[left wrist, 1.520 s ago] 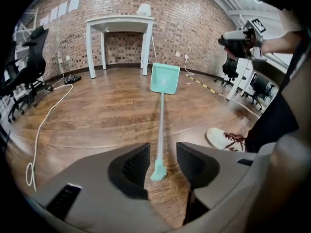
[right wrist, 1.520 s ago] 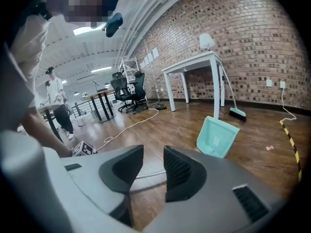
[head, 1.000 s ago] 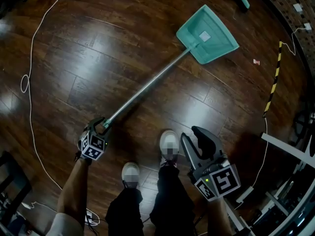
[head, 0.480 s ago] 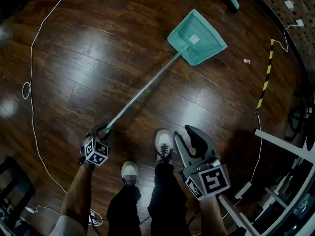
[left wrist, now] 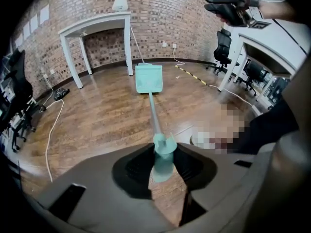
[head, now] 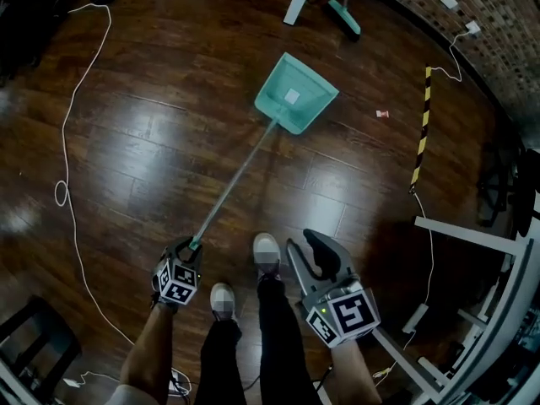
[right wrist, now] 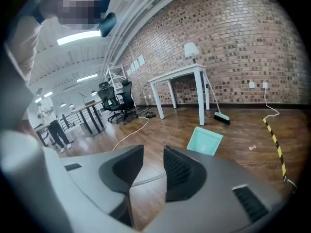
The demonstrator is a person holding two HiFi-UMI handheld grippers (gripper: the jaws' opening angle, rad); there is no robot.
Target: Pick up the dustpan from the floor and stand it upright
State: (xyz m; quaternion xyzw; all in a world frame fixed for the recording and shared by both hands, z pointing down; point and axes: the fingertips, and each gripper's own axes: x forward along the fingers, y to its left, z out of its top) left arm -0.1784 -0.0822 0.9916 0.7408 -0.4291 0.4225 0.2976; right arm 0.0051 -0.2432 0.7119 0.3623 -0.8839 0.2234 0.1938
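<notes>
Dark wood plank floor (head: 169, 99) fills the head view, glare patches at 9 o'clock. A white worktop (left wrist: 97, 25) stands against the brick wall, at 11 o'clock in the left gripper view; its legs show at 12 in the head view.

Teal long-handled dustpan (head: 295, 91): the pan sits on the floor just above centre toward 12, open side toward 1 o'clock. Its thin handle (head: 240, 171) slants from the pan down to 7 o'clock.

Right tongs (head: 308, 256) are at 5 o'clock in the head view, spread a little with nothing between them, only floor behind the gap.

Left tongs (head: 190, 247) are at 7 o'clock. They have just been closing and now pinch the teal end cap of the dustpan handle, which sits between the pads in the left gripper view.

A white cable (head: 67, 142) loops down the floor from 11 to 8 o'clock. A yellow-black striped strip (head: 419, 133) lies at 2 o'clock. A teal-headed broom (head: 344, 15) sits at 1 o'clock beside the worktop leg, well apart from the pan. A small pink scrap (head: 382, 114) lies at 2 o'clock between the pan and the strip.
</notes>
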